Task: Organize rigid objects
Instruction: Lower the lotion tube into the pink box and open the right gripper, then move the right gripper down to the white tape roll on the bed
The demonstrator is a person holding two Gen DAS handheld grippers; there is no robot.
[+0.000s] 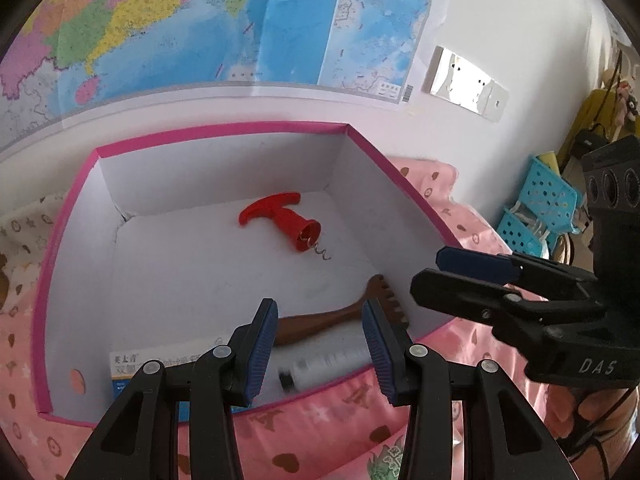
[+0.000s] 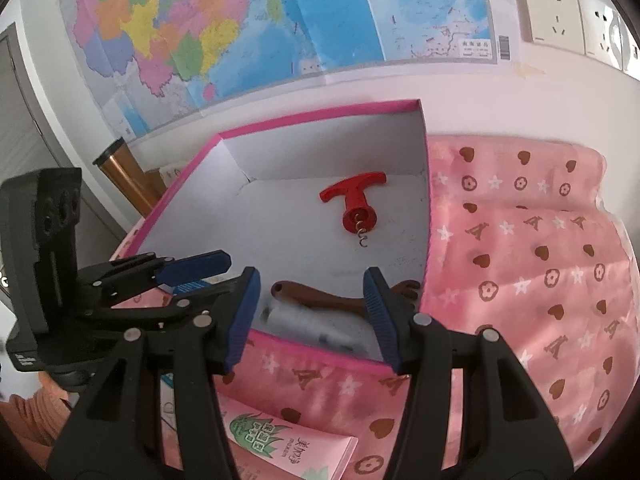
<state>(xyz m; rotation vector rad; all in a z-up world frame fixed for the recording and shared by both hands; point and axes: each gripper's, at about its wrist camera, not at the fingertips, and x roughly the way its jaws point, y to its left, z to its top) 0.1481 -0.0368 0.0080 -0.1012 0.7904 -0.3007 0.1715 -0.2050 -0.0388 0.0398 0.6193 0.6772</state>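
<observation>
A pink-rimmed box [image 1: 76,200] with a white inside lies on a pink patterned cloth. In it are a red corkscrew [image 1: 284,220], a brown wooden comb-ended tool [image 1: 340,316], a blurred white bottle [image 1: 324,364] and a white-and-blue carton [image 1: 132,364]. My left gripper [image 1: 320,344] hangs over the box's near edge, open, the bottle showing below the gap, untouched. My right gripper [image 1: 444,276] hovers at the box's right rim. From the right wrist view, the right gripper [image 2: 312,312] is open and empty above the bottle [image 2: 316,320], tool [image 2: 320,296] and corkscrew [image 2: 356,204]; the left gripper [image 2: 224,276] is beside it.
A map covers the wall behind the box [image 2: 320,114]. Blue perforated baskets [image 1: 536,208] stand at the far right. A copper tumbler [image 2: 120,172] stands left of the box. A pink aloe-printed carton [image 2: 288,448] lies on the cloth [image 2: 520,280] near me. Wall sockets [image 2: 560,16] sit upper right.
</observation>
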